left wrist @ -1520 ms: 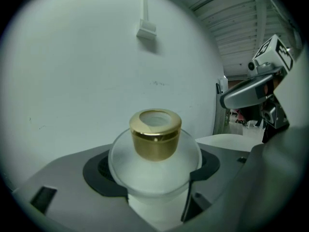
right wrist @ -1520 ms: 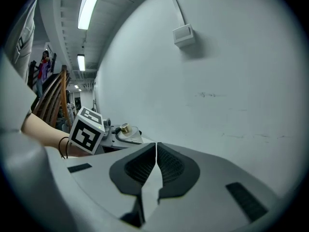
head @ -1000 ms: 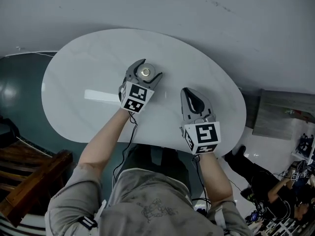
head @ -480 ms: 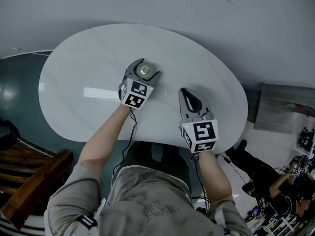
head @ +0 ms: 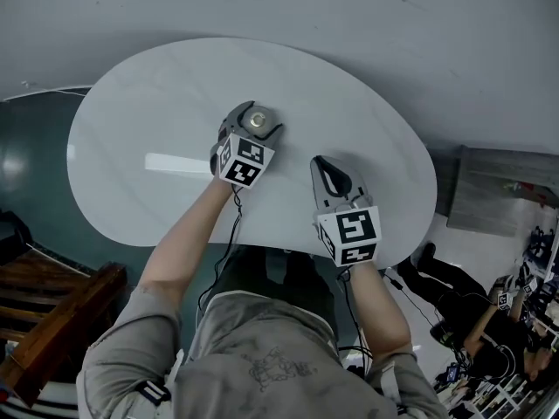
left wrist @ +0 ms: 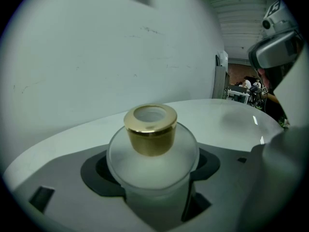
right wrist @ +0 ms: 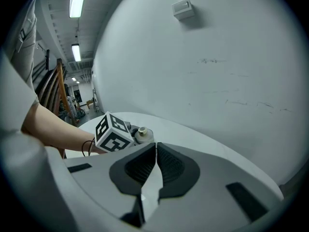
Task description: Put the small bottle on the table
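A small frosted-glass bottle (head: 257,121) with a gold cap stands upright near the middle of the white oval table (head: 148,94). My left gripper (head: 259,117) is shut on the small bottle (left wrist: 152,146), a jaw pressed against each side of its round body. Whether its base touches the tabletop is hidden. My right gripper (head: 320,162) hovers over the table's near right part, shut with nothing between its pads. The right gripper view shows those jaws (right wrist: 156,148) closed together, with the bottle (right wrist: 143,135) and the left gripper's marker cube (right wrist: 112,133) beyond them to the left.
A plain grey wall runs behind the table. Dark wooden furniture (head: 52,321) stands at the lower left on the teal floor. A grey cabinet (head: 498,201) is on the right, and a person (head: 476,326) sits on the floor at the lower right.
The left jaws, spread around the bottle a second ago, have closed onto its body. The right gripper has drifted slightly left, staying shut.
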